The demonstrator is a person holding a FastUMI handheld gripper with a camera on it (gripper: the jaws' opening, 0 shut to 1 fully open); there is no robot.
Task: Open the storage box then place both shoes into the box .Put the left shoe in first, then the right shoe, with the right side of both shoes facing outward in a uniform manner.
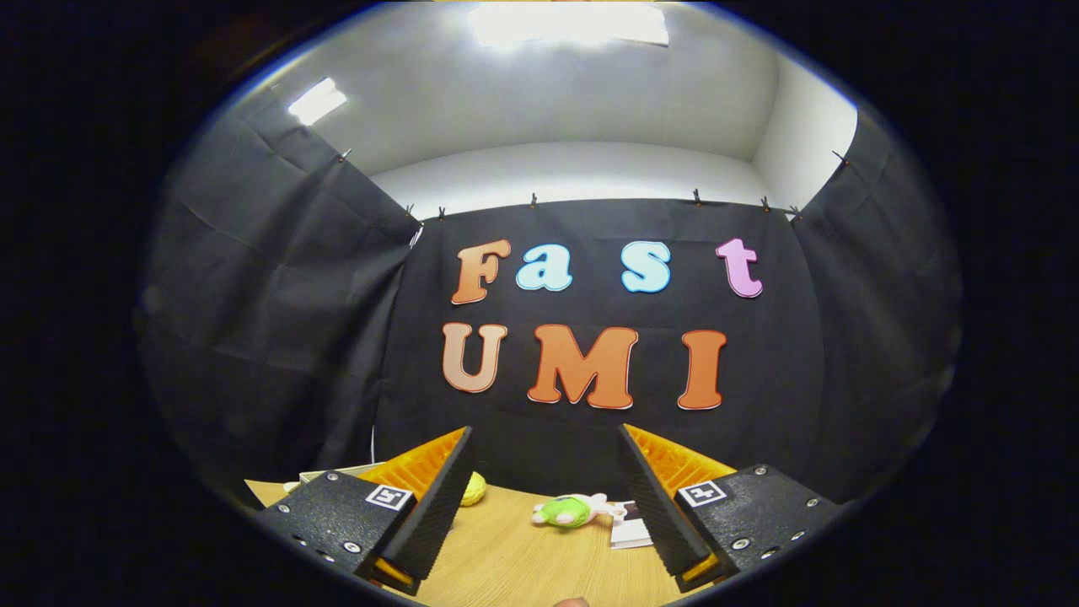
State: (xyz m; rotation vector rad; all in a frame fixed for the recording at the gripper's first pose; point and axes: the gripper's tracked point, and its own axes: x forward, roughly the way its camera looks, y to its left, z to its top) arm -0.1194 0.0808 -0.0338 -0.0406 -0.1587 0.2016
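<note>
- My gripper (pixel 546 472) is held high and level, pointing at the booth wall; its 2 fingers stand wide apart w/ nothing between them.
- Below and just ahead of the fingers is the wooden table (pixel 523 556).
- Beyond the fingertips lies a green plush toy (pixel 566 511) on its side. By the left finger sits a small yellow thing (pixel 475 488), partly hidden, can't tell what. By the right finger is a white card or booklet (pixel 630 527), half covered.
- Storage box & both shoes: can't place them from here, so can't say if the box is open or if the shoes are already in. This fits either end of the job.
- Handling, my guess only: shoes are light-ish, w/ a soft upper and a stiffer sole. The heel collar or the side wall near the heel probably gives the firmest pinch; the toe likely squashes.
- Box lid prob. light & rigid, maybe slick; best taken at an edge or lip.
- Risk: a shoe swings or twists in the pinch, so the right side ends up facing wrong.
</note>
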